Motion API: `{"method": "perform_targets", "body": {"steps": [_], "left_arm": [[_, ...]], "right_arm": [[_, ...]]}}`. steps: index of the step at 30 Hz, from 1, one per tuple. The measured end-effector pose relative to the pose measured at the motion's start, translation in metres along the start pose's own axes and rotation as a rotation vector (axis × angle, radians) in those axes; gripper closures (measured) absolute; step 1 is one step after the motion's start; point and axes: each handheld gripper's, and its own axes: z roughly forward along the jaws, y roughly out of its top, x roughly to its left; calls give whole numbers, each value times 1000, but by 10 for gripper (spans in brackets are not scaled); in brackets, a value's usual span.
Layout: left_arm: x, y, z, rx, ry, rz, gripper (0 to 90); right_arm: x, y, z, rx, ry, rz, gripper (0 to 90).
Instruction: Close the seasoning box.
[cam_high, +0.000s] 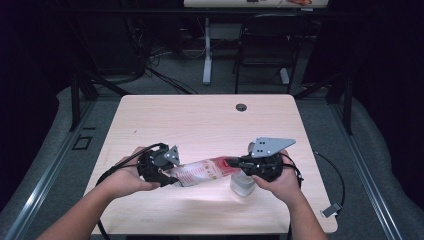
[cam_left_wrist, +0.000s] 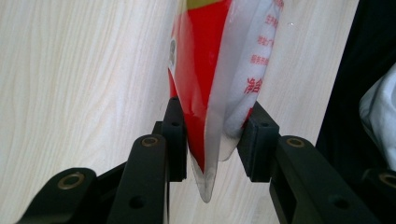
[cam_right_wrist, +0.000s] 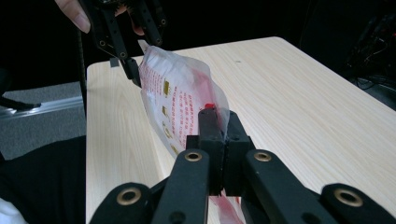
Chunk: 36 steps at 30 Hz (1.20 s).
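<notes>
Above the pale tabletop (cam_high: 200, 120) we hold a red-and-white pouch (cam_high: 202, 171) stretched between both grippers. Our left gripper (cam_left_wrist: 212, 140) clamps one end, jaws part-closed on its bulging sides. Our right gripper (cam_right_wrist: 223, 140) pinches the other edge, jaws nearly together. A clear container (cam_high: 242, 184) stands just under the right gripper.

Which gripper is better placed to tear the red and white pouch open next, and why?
Probably the right gripper: its jaws are pinched shut on the pouch's thin edge, ready to pull. The left gripper clamps the pouch's fuller end, better suited to hold it steady above the table.
</notes>
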Motion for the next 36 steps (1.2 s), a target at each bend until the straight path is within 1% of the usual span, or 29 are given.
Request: {"method": "perform_targets", "body": {"steps": [4, 7, 8, 14, 17, 23, 25, 29, 36], "left_arm": [[0, 4, -5, 1, 2, 4, 680], [2, 8, -9, 17, 8, 19, 681], [2, 9, -10, 20, 4, 13, 681], [2, 15, -13, 42, 8, 29, 683], [3, 17, -14, 51, 9, 24, 684], [4, 22, -17, 72, 21, 43, 686], [4, 23, -18, 79, 19, 47, 685], [4, 25, -19, 81, 24, 51, 686], [5, 28, -20, 86, 23, 55, 686]], "right_arm": [[-1, -1, -3, -25, 2, 14, 900], [-2, -1, -5, -32, -2, 16, 900], [-2, -1, -5, -39, -4, 20, 900], [-4, -3, -8, -58, -4, 36, 900], [-5, -4, -8, -58, -4, 38, 900], [-6, -6, -10, -61, -4, 44, 900], [-7, -6, -11, -61, -3, 47, 900], [-7, -7, -11, -67, -1, 54, 900], [-8, -8, -13, -67, -4, 53, 900]]}}
